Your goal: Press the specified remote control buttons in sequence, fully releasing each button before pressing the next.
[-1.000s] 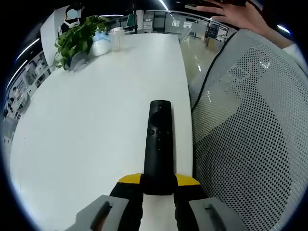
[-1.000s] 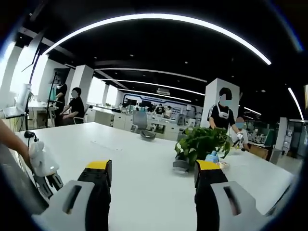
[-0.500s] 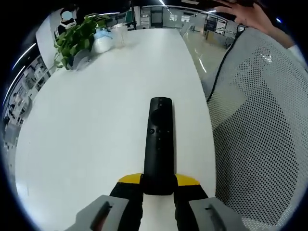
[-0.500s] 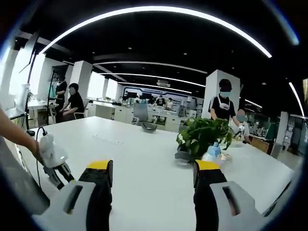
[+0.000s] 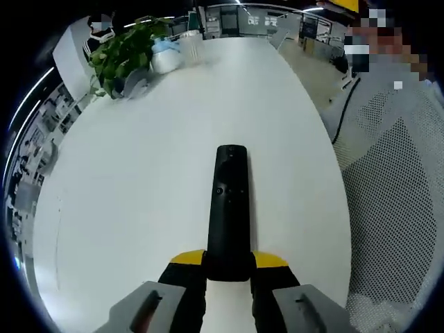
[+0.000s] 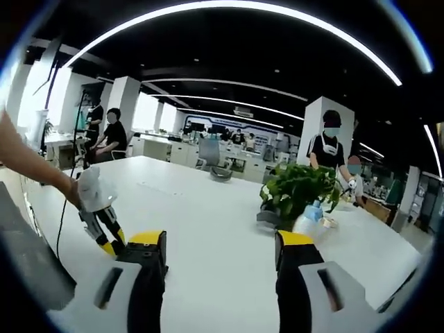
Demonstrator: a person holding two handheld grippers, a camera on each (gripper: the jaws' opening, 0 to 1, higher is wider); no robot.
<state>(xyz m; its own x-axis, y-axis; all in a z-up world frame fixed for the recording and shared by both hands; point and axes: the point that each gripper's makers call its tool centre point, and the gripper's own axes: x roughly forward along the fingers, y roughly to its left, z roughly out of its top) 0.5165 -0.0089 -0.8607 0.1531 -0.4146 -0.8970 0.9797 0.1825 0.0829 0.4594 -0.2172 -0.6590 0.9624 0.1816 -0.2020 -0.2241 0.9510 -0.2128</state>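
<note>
A slim black remote (image 5: 229,201) points away from me over the white table (image 5: 139,180), button face up. My left gripper (image 5: 229,259) is shut on its near end, the yellow-tipped jaws pressing both sides. In the right gripper view that same left gripper (image 6: 99,216) hangs over the table at the left, held by a hand (image 6: 41,173). My right gripper (image 6: 220,241) is open above the table, with nothing between its jaws.
A potted plant (image 5: 125,50) and a pale bottle (image 5: 166,57) stand at the table's far end, also plant (image 6: 300,194) and bottle (image 6: 309,223). A grey mesh chair (image 5: 395,229) sits by the table's right edge. People stand and sit further off.
Both cameras have moved: the left view now has more table and less chair. In the right gripper view the left gripper has come further in from the left. The remote stays gripped.
</note>
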